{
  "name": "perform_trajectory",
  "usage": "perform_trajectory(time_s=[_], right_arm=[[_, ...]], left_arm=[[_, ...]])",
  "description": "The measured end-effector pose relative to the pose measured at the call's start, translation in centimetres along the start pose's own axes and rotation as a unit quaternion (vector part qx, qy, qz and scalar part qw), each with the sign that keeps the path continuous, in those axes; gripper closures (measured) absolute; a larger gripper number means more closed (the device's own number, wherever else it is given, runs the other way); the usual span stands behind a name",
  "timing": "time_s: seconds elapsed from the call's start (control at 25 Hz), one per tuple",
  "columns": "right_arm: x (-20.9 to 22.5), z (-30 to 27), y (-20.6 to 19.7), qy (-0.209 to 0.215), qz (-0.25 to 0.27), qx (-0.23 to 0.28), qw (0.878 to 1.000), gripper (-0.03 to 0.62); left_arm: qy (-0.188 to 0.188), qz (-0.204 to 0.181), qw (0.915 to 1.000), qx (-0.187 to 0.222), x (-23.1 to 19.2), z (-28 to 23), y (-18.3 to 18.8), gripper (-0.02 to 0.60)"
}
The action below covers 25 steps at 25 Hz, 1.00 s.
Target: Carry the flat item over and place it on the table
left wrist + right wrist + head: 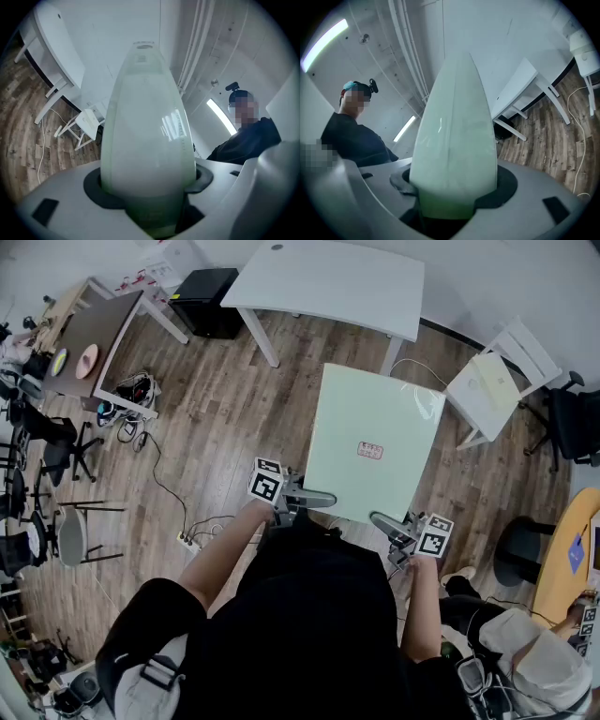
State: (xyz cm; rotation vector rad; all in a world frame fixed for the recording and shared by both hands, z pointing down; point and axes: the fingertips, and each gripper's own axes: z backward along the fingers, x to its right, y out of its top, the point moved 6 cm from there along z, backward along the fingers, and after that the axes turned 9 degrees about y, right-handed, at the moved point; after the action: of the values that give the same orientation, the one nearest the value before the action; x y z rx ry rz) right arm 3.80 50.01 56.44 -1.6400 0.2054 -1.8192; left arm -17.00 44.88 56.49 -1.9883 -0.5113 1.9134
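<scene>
Board: a flat, pale green, glossy panel held in the air over the wood floor, roughly level, with its far edge pointing toward the white table. It does not touch the table; a strip of floor shows between them. A small red label sits near the middle of the upper face.

Left gripper: clamped on the near edge of the board toward its left corner. The left gripper view shows the panel seated between the jaws and running straight away from the camera.

Right gripper: clamped on the same near edge toward the right corner. The right gripper view shows the panel filling the gap between the jaws in the same way.

Person: stands directly behind the board in dark clothing, both forearms extended to the grippers.

Surroundings: a white chair stands just right of the board's far corner. A black box sits on the floor at the table's left end. A brown table stands well apart at far left.
</scene>
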Motion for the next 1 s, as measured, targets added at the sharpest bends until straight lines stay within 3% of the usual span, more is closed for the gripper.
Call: perform_trajectory(time_s=[0.2, 0.64, 1.0], right_arm=[[0.0, 0.1, -0.5, 0.003, -0.002, 0.002, 1.000, 0.290], [0.5, -0.6, 0.7, 0.010, -0.016, -0.013, 1.000, 0.290], [3.9, -1.9, 4.0, 0.000, -0.030, -0.001, 1.000, 0.290]], left_arm=[[0.010, -0.015, 0.9997, -0.014, -0.2, 0.3, -0.5, 0.259], [0.010, 0.014, 0.9998, 0.011, 0.0, 0.4, 0.5, 0.259], [0.007, 0.026, 0.9996, 0.004, -3.2, 0.3, 4.6, 0.259]])
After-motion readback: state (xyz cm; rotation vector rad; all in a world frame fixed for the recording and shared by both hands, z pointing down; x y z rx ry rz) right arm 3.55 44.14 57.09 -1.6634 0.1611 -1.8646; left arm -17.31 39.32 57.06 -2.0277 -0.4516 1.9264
